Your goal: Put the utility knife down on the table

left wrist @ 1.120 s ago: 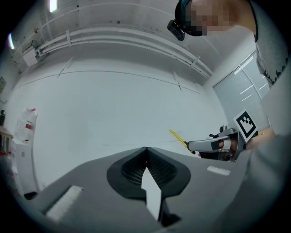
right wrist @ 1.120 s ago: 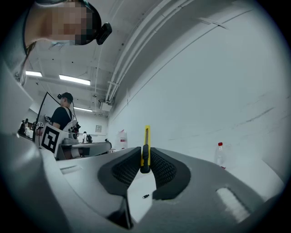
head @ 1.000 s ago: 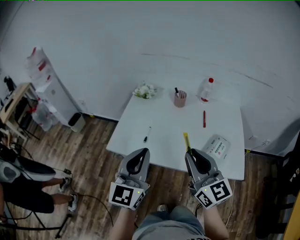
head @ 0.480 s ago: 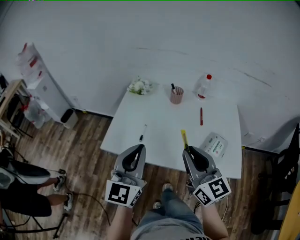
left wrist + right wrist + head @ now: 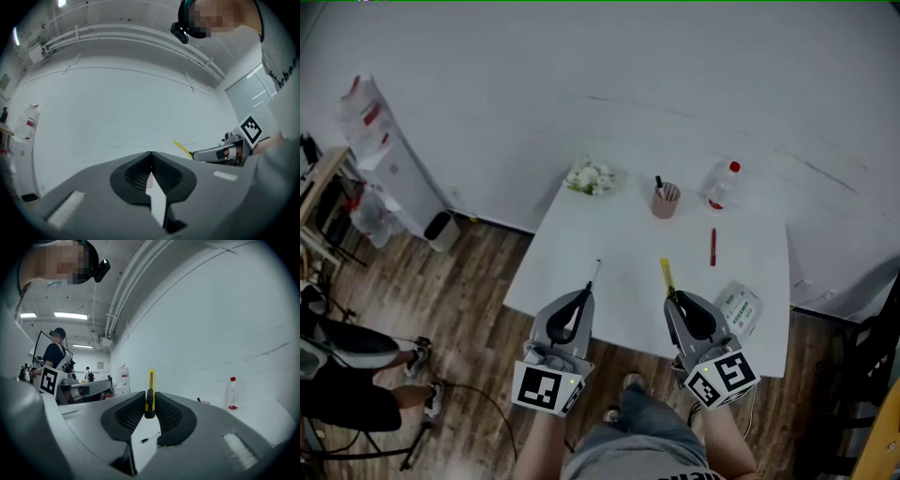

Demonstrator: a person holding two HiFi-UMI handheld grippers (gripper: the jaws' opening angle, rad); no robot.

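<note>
The utility knife (image 5: 150, 386) is being gripped by the right tongs (image 5: 677, 300), to be lowered flat onto the table (image 5: 623, 246); the left tongs (image 5: 584, 294) are being held closed, empty.

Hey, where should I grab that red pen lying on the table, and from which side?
Take the red pen at mid-barrel, coming straight down from above and closing across its width. It lies flat, pointing away from you, with bare table on both long sides, so probably nothing blocks the jaws.
</note>
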